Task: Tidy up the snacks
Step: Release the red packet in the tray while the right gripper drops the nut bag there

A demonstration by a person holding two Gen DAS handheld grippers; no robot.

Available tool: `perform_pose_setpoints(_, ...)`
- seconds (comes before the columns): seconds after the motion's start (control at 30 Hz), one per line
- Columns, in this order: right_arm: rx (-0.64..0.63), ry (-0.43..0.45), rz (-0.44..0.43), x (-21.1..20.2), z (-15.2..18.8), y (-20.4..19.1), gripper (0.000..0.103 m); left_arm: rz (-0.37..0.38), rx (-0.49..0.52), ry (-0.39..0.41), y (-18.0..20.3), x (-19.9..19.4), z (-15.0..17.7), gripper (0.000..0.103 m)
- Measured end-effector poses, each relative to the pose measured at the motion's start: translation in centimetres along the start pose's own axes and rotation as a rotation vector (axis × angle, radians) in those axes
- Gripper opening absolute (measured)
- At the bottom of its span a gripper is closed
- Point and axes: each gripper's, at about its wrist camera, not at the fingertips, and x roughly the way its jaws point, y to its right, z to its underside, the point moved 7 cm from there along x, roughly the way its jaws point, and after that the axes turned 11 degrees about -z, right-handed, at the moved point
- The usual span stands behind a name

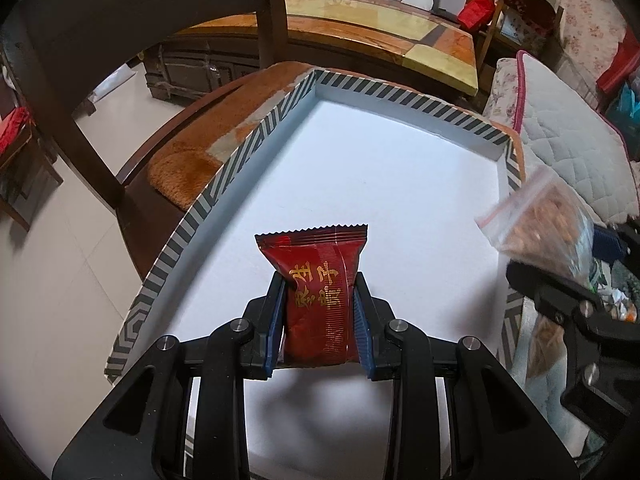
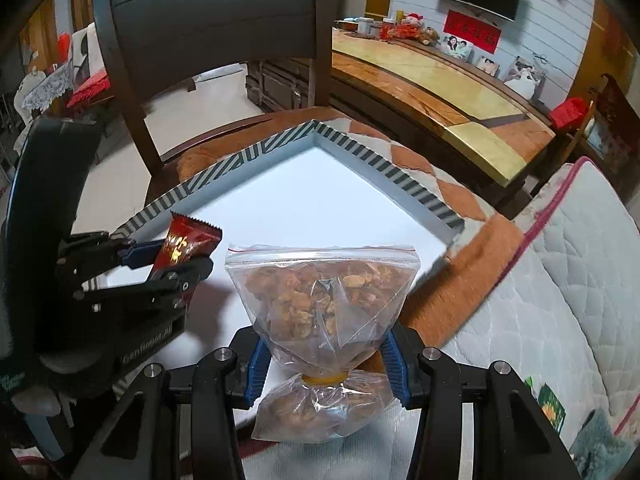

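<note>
My left gripper (image 1: 319, 304) is shut on a red snack packet (image 1: 316, 280) with gold lettering, held upright over the near part of a white box lid (image 1: 380, 168) with striped walls. In the right wrist view that left gripper (image 2: 176, 258) and its red packet (image 2: 186, 246) show at the left. My right gripper (image 2: 324, 348) is shut on a clear zip bag of brown snacks (image 2: 320, 296), pinched low near a yellow band. The same bag (image 1: 544, 224) hangs at the right edge of the left wrist view, over the lid's right wall.
The lid rests on an orange cushion (image 1: 188, 160) on a dark wooden chair (image 2: 208, 12). A quilted white mattress (image 2: 560, 280) lies to the right. Behind stands a long glossy table (image 2: 440, 80) with photos and toys. A gloved hand (image 2: 24, 360) holds the left gripper.
</note>
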Motion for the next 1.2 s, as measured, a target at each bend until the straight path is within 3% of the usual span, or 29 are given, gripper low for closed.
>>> perform_pose_setpoints(0.63,0.036,-0.103,-0.061,6.8,-1.7,1.6,0.048,-0.023,0.004,-0.028,0.5,2.8,0.0,0.033)
perform_pose_setpoints(0.83,0.077,-0.084,-0.078,6.4,-1.6,2.2,0.055,-0.015,0.004,-0.024,0.5,2.6,-0.2,0.034)
perform_pose_setpoints(1.0,0.081,-0.034,-0.075,4.5,-1.8,1.9,0.056,-0.03,-0.009,0.039,0.2,1.1,-1.0,0.034)
perform_pose_setpoints(1.1,0.1,0.012,-0.077,2.6,-1.9,1.7,0.057,-0.042,-0.018,0.084,-0.1,0.0,-1.6,0.052)
perform_pose_setpoints(1.2,0.111,0.033,-0.077,1.4,-1.7,1.6,0.058,-0.041,-0.034,0.122,-0.5,-1.1,-2.1,0.055)
